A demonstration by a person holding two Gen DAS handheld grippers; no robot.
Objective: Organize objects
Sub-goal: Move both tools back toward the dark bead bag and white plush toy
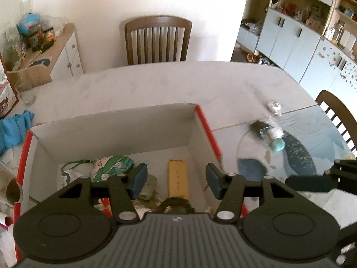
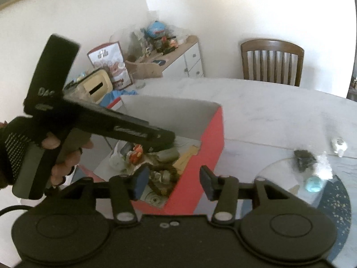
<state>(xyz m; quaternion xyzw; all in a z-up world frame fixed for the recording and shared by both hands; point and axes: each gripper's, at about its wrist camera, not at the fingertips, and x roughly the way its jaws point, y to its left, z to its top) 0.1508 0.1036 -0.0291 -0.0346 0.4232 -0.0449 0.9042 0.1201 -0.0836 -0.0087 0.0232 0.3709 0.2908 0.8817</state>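
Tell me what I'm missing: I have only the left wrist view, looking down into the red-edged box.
Observer: The right wrist view shows a small orange object lying in the box, beneath the left gripper.
Operator: Report what stands past the box's far left corner.
Observer: A beige container with a dark slot stands there; I cannot tell whether it touches the box.
Operator: Give me the right gripper's state.
Observer: The right gripper is open and holds nothing, close to the box's red outer corner.
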